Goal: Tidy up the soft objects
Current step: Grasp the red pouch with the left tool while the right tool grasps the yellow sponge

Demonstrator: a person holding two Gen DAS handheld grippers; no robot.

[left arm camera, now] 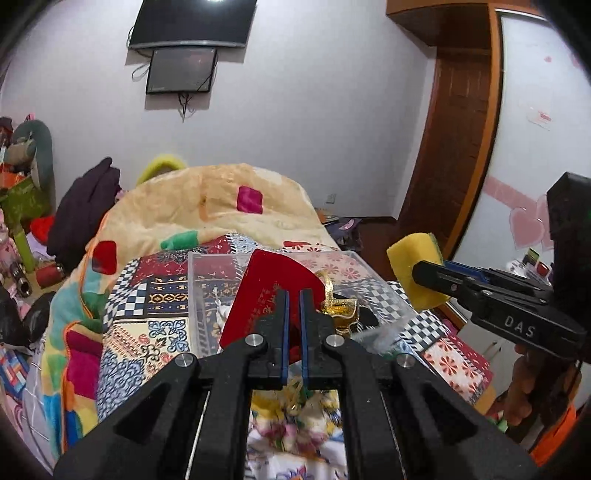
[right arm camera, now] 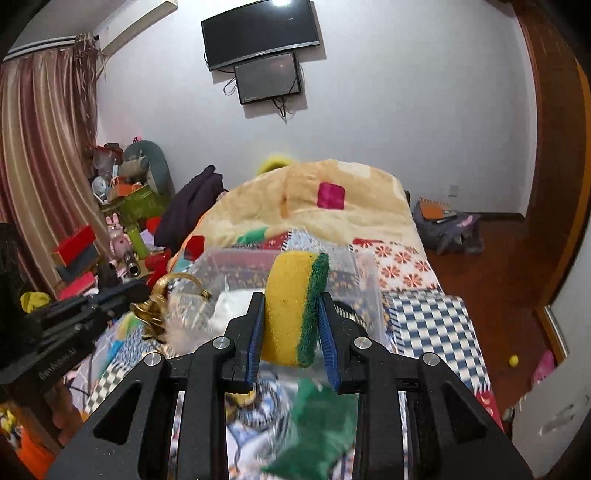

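Yellow sponge with green scouring side [right arm camera: 297, 310] clamped upright in right gripper [right arm camera: 291, 325], above clear plastic bin [left arm camera: 207, 291] on patchwork bed. Left gripper [left arm camera: 294, 325] pinching red card-like pouch [left arm camera: 266, 291], at twelve o'clock.

even indoor light, ceiling glare on tv [right arm camera: 260, 31], blurred foreground, fisheye-warped edges.

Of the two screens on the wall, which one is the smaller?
The lower screen, hanging directly under the wide upper screen, is the smaller; cables dangle beneath it.
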